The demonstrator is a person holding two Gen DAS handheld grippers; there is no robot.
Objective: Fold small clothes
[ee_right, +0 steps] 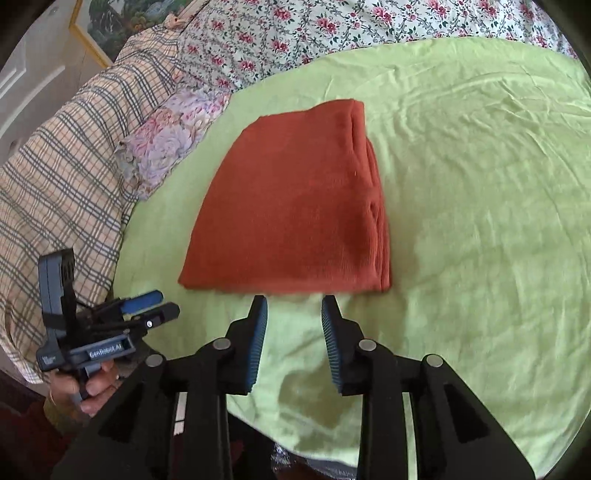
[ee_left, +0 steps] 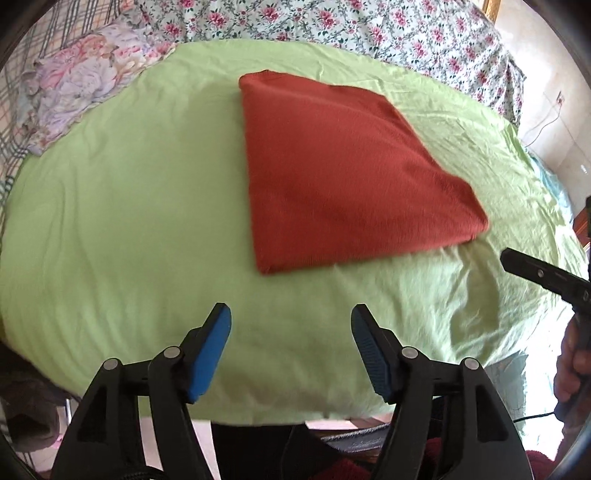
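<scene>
A rust-red knitted garment (ee_left: pixel 343 170) lies folded into a flat, roughly four-sided shape on the light green sheet (ee_left: pixel 140 206); it also shows in the right wrist view (ee_right: pixel 291 214). My left gripper (ee_left: pixel 291 314) is open and empty, hovering over the sheet short of the garment's near edge. My right gripper (ee_right: pixel 294 302) is open and empty, its tips just short of the garment's near edge. The left gripper also shows in the right wrist view (ee_right: pixel 159 302), and part of the right gripper's body shows at the right edge of the left wrist view (ee_left: pixel 543 275).
A pastel flowered cloth (ee_left: pixel 85 85) lies at the sheet's far left corner. A rose-print bedspread (ee_left: pixel 369 26) lies behind the sheet, and a plaid blanket (ee_right: pixel 55 192) lies to its left. The sheet's near edge (ee_left: pixel 295 410) hangs below my left gripper.
</scene>
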